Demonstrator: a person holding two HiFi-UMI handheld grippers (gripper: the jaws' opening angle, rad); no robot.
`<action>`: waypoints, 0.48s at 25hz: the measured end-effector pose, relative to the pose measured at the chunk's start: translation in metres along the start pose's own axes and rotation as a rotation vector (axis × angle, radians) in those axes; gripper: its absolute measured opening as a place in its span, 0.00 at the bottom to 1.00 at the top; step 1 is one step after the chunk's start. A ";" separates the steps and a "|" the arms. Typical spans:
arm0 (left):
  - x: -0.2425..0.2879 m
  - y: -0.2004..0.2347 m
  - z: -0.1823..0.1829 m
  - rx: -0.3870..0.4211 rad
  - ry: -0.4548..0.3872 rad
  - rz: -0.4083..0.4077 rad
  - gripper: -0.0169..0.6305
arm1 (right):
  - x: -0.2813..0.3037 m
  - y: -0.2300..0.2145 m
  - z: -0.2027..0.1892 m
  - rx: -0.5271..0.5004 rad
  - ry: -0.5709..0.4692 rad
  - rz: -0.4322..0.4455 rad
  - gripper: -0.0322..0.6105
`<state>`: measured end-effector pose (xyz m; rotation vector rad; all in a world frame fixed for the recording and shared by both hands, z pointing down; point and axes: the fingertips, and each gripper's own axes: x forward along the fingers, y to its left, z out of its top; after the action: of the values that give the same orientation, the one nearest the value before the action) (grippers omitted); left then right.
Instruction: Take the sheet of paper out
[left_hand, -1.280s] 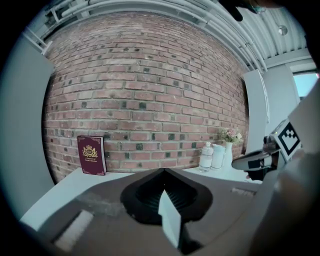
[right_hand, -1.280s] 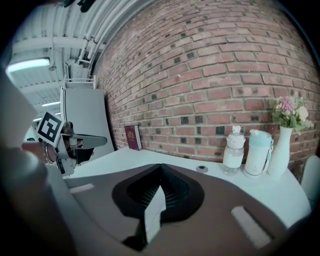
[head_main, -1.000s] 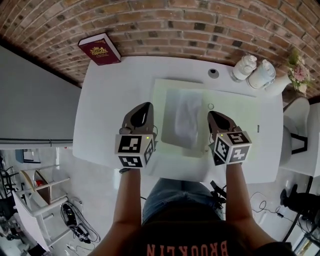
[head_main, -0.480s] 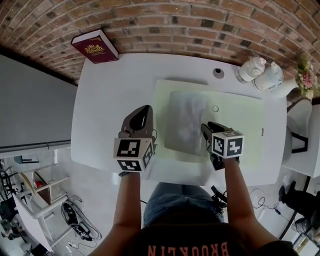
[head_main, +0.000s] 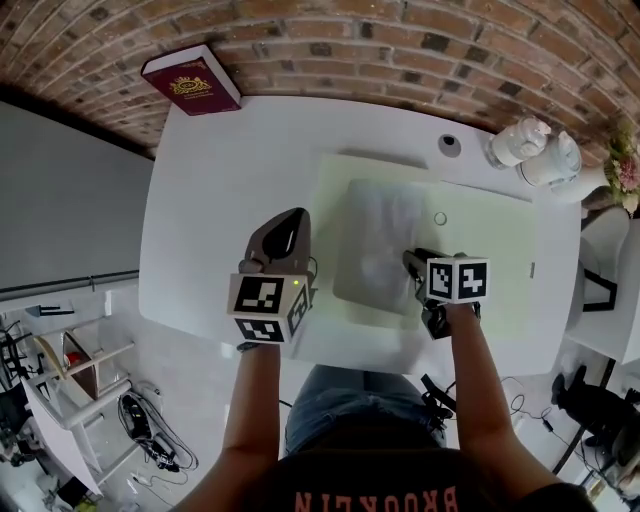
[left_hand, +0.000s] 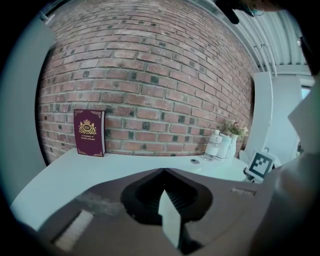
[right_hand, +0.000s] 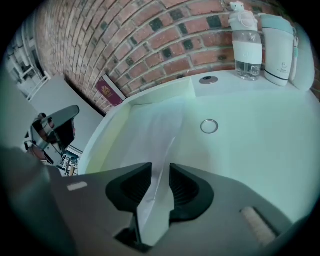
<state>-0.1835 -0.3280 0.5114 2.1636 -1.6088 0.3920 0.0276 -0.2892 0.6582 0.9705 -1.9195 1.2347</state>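
Head view shows the white bench (head_main: 220, 200) set against a brick wall (head_main: 400, 50), and on it a pale green mat (head_main: 490, 250). The sheet of paper (head_main: 375, 240) lies flat in the middle of that mat, glossy, perhaps inside a clear sleeve. The right gripper (head_main: 412, 262) points steeply down at the sheet's near right corner. In the right gripper view its jaws stand apart, having just been opening. The sheet's raised edge runs up between them, with a gap on either side, so the pads do not press on it. The left gripper (head_main: 290, 222) hovers over bare bench just beside the mat's left edge, clear of the sheet. The left gripper view shows its jaws together at the tips.

A maroon book (head_main: 192, 82) leans on the wall at the far left corner. A clear bottle (head_main: 520, 142) and a white flask (head_main: 556, 160) stand far right. A small metal ring (head_main: 440, 218) lies on the mat just right of the sheet, ahead of the right jaws. A round cap (head_main: 450, 145) sits in the bench beyond the mat.
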 end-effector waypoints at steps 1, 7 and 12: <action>0.000 0.001 -0.001 -0.001 0.002 -0.001 0.02 | 0.000 0.001 0.000 -0.001 0.004 0.005 0.23; 0.003 0.003 -0.003 -0.002 0.012 -0.012 0.02 | 0.007 0.008 -0.001 0.002 0.033 0.007 0.19; 0.005 0.005 -0.002 -0.004 0.009 -0.022 0.02 | 0.008 -0.002 0.000 0.003 0.055 -0.080 0.06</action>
<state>-0.1864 -0.3323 0.5157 2.1719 -1.5787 0.3908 0.0248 -0.2915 0.6661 0.9950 -1.8198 1.2068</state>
